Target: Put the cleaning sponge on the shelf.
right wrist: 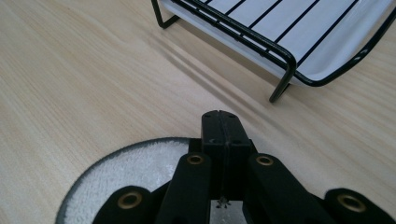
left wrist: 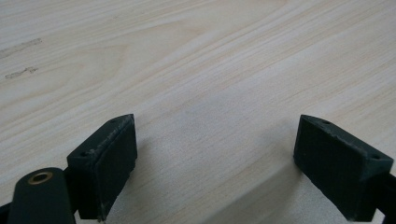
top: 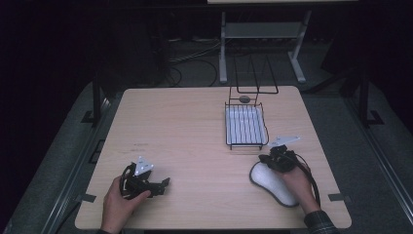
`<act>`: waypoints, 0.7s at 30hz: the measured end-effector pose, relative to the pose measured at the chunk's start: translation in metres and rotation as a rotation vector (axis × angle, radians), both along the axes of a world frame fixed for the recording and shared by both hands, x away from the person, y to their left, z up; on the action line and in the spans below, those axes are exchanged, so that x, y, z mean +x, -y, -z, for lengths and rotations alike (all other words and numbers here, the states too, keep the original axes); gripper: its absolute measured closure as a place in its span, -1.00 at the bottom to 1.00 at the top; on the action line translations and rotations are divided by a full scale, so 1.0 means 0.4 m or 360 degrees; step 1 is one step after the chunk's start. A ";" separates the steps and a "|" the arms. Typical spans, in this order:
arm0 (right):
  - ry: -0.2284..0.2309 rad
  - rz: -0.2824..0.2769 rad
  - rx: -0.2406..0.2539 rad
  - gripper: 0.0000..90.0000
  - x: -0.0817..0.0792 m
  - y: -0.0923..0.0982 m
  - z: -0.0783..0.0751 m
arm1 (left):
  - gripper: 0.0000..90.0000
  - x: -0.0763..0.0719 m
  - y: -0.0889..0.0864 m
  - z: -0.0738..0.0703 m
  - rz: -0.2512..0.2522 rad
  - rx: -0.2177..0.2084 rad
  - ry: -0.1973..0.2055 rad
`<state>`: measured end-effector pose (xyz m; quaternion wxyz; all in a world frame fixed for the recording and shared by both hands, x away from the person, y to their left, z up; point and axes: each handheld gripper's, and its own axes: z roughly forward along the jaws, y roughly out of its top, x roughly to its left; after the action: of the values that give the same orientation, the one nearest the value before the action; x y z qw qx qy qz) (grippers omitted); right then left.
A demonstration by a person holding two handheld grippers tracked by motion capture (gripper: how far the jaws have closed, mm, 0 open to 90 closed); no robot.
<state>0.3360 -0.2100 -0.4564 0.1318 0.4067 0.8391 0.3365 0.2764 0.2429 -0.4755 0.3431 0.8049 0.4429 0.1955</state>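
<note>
Right tongs [right wrist: 221,122] closed empty above white cloth [top: 272,183], lower right; left tongs [left wrist: 215,163] open, idle; rack [top: 246,127] unloaded.

The high view looks forward and down from above the near edge of the pale wooden worktop [top: 195,126]. The left gripper view skims bare wood close up. The right gripper view, low and close, faces the black wire rack [right wrist: 280,42], shared with the high view [top: 246,126].
</note>
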 end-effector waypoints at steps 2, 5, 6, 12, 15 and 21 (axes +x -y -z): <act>0.0013 0.0002 -0.0010 0.99 -0.002 0.005 -0.004 | -0.72 0.000 0.000 0.000 0.0000 -0.0001 0.0000; 0.0020 0.0023 -0.0001 1.00 -0.008 0.018 -0.014 | -0.72 0.000 0.000 0.000 -0.0001 -0.0002 0.0002; 0.0027 0.0022 0.0005 1.00 -0.011 0.023 -0.018 | -0.72 0.000 0.000 0.000 -0.0001 -0.0002 0.0001; 0.0052 0.0045 0.0031 0.99 -0.049 0.054 -0.041 | -0.72 0.000 0.000 0.000 -0.0001 -0.0002 0.0002; 0.0050 0.0043 0.0027 1.00 -0.063 0.064 -0.044 | -0.72 0.000 0.000 0.000 0.0003 0.0004 0.0001; 0.0042 0.0058 0.0051 0.99 -0.123 0.095 -0.051 | -0.72 0.000 0.000 0.000 0.0003 0.0004 0.0001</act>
<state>0.2867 -0.2481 -0.4362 0.1425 0.4194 0.8242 0.3528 0.2764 0.2431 -0.4755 0.3424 0.8057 0.4419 0.1960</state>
